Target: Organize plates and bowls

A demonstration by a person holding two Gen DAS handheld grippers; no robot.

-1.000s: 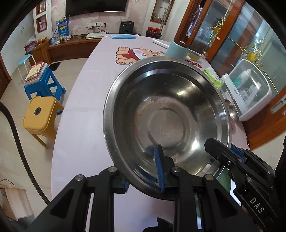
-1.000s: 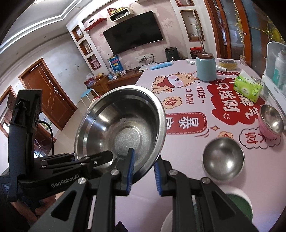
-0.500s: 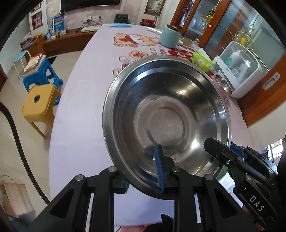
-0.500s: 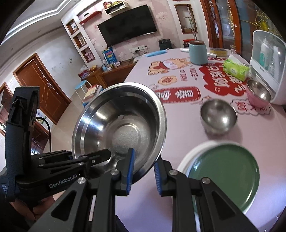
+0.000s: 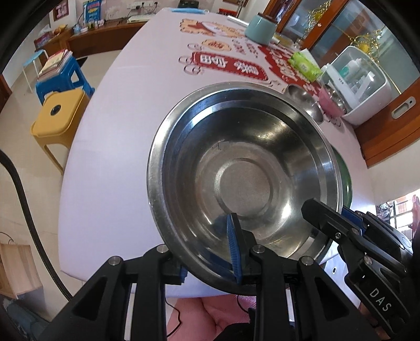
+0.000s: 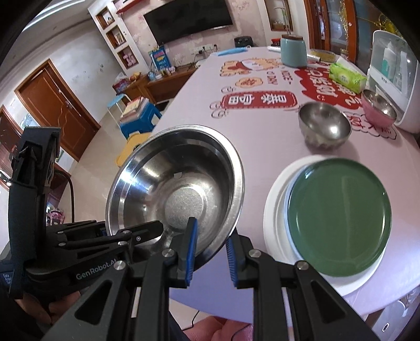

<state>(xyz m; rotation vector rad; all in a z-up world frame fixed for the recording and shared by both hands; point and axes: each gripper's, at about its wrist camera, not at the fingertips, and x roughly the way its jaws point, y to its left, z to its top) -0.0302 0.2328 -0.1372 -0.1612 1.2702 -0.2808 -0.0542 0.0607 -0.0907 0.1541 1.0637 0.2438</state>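
Right wrist view looks down a long table (image 6: 262, 136) under a pale pink cloth printed with red banners and cartoon figures. Toward its far end stands a teal canister (image 6: 293, 51); along the right edge sit a green tissue pack (image 6: 346, 76) and a white lidded cabinet (image 6: 393, 78). Beyond the far end a dark television (image 6: 187, 22) hangs on the wall, with a wooden door (image 6: 56, 110) to the left. Off the table's left edge a blue stool (image 5: 61, 80) carrying books and a yellow stool (image 5: 56, 118) stand on the tiled floor.

Near the right edge a small steel bowl (image 6: 324, 127) rests beside a pink bowl (image 6: 378, 110). At the near edge a green plate (image 6: 338, 221) lies on a white plate (image 6: 275, 209).

Both tongs carry the large steel basin (image 6: 176, 188), tilted over the near left corner, just left of the stacked plates. The right gripper (image 6: 210, 251) is narrowed onto the basin's near rim, one blue pad inside the wall and one outside. The left gripper (image 5: 207, 259) clamps the rim the same way further round, with its inner pad against the inside wall.
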